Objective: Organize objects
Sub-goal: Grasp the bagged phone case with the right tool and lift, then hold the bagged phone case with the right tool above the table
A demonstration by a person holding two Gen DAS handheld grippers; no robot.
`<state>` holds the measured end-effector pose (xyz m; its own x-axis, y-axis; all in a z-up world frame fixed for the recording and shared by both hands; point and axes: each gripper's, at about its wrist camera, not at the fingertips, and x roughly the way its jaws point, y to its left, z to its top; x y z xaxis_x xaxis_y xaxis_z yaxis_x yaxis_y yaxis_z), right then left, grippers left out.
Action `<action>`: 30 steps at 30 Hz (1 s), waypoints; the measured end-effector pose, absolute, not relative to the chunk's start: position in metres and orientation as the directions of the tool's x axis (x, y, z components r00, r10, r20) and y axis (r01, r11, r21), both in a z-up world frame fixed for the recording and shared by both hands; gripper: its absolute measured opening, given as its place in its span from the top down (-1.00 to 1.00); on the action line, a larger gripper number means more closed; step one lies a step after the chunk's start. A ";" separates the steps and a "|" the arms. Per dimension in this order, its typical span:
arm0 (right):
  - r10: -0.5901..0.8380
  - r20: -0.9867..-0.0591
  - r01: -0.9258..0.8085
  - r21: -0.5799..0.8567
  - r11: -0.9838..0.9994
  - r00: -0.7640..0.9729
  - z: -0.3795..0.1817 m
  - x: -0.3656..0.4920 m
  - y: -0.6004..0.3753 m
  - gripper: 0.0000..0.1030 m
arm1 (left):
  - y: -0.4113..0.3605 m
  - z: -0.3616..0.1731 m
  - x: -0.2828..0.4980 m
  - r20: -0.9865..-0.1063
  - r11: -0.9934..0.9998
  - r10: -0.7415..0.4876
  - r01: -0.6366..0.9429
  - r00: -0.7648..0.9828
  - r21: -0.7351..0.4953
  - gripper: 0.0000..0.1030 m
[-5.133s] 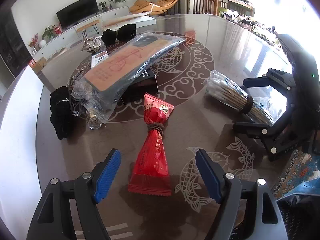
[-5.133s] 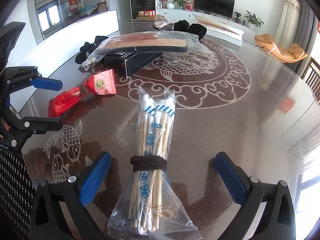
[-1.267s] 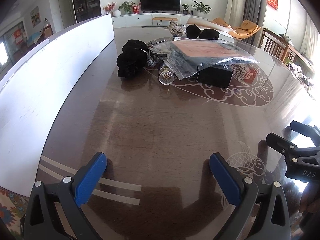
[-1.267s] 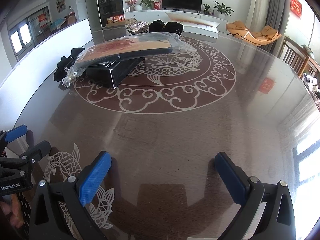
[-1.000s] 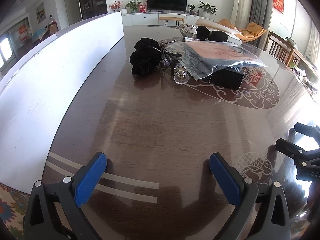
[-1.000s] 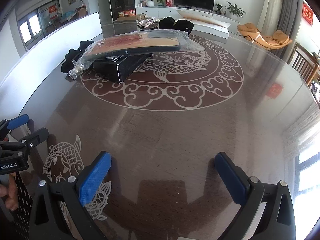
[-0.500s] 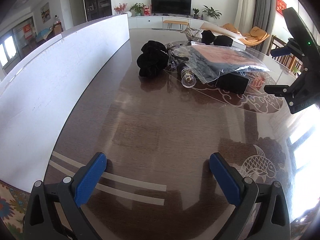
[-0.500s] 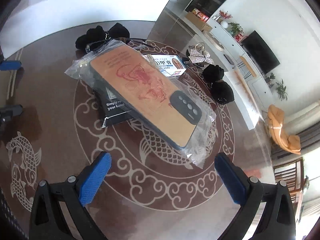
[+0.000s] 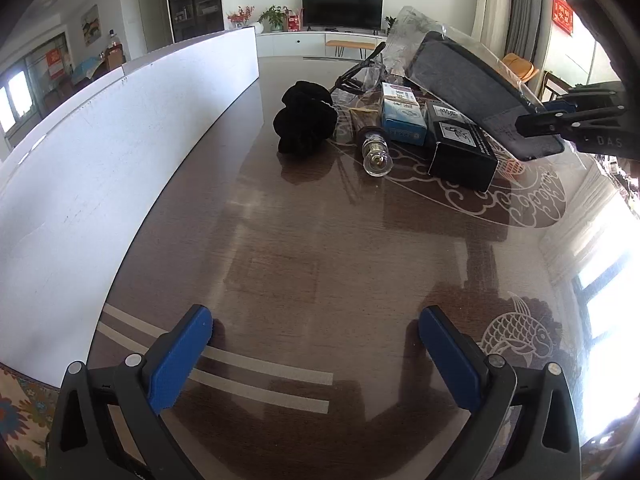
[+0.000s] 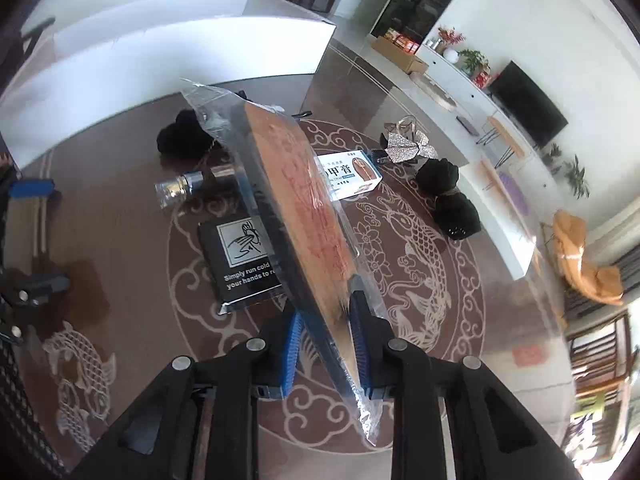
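Two grippers are being seen: the left gripper [image 9: 316, 356] is being kept wide and empty over the table [image 9: 320, 240], presumably in waiting. The bagged phone case [image 10: 304, 216] is being pinched at one end by the right gripper [image 10: 326, 344], tilted clear above the black box [image 10: 240, 260], probably for carrying elsewhere. Farther off, a black cloth [image 9: 306, 118] is lying.

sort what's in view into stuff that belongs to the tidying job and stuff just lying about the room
Job:
right hand-held gripper, shut on bagged phone case
black box
glass bottle
blue-white box

Lying about:
TV
orange chair
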<state>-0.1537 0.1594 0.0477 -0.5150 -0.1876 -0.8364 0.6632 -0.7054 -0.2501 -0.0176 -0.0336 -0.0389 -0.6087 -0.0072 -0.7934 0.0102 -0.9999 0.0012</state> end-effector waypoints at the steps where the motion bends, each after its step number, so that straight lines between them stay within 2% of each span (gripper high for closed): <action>1: -0.245 -0.852 0.637 -0.127 -0.761 -0.462 0.054 -0.153 0.172 0.61 | -0.034 -0.039 -0.018 -0.793 -1.000 -0.007 0.010 -0.609 0.001 -1.00; 3: -0.378 -0.861 0.528 0.159 -0.834 -0.339 0.056 -0.152 0.205 0.61 | -0.034 -0.039 -0.018 -0.793 -1.000 -0.007 0.010 -0.609 0.001 -1.00; 5: -0.511 -0.822 0.387 0.398 -0.831 -0.251 0.048 -0.143 0.240 0.61 | -0.034 -0.039 -0.017 -0.793 -1.000 -0.007 0.010 -0.609 0.001 -1.00; 7: -0.586 -0.780 0.249 0.536 -0.806 -0.219 0.037 -0.127 0.271 0.62 | -0.034 -0.039 -0.017 -0.793 -1.000 -0.007 0.011 -0.609 0.001 -1.00; 9: -0.618 -0.762 0.141 0.602 -0.786 -0.194 0.021 -0.112 0.298 0.62 | -0.034 -0.039 -0.017 -0.793 -1.000 -0.007 0.010 -0.609 0.001 -1.00; 12: -0.525 -0.824 0.094 0.517 -0.851 -0.214 0.009 -0.094 0.319 0.52 | -0.034 -0.039 -0.017 -0.793 -1.000 -0.007 0.011 -0.610 0.001 -1.00; 14: -0.448 -0.856 0.095 0.439 -0.893 -0.256 0.008 -0.088 0.326 0.07 | -0.034 -0.039 -0.018 -0.792 -1.000 -0.007 0.011 -0.611 0.000 -1.00; 15: -0.426 -0.859 0.084 0.420 -0.904 -0.284 0.010 -0.085 0.330 -0.36 | -0.034 -0.040 -0.017 -0.791 -1.000 -0.007 0.011 -0.611 0.000 -1.00; 16: -0.415 -0.854 0.072 0.414 -0.907 -0.313 0.010 -0.084 0.333 -0.63 | -0.034 -0.040 -0.017 -0.791 -1.000 -0.006 0.011 -0.612 0.000 -1.00; 20: -0.409 -0.843 0.037 0.424 -0.905 -0.349 0.007 -0.089 0.323 -0.71 | -0.034 -0.040 -0.017 -0.789 -1.000 -0.007 0.011 -0.614 0.000 -1.00; 30: -0.144 -0.922 0.056 0.133 -0.990 -0.360 -0.011 -0.097 0.243 -0.74 | -0.034 -0.040 -0.016 -0.790 -1.000 -0.007 0.010 -0.613 0.000 -1.00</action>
<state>-0.0969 0.2429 -0.0112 -0.3605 -0.1440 -0.9216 0.0556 -0.9896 0.1329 -0.0163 -0.0343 -0.0400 -0.6133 -0.0067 -0.7898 0.0104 -0.9999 0.0004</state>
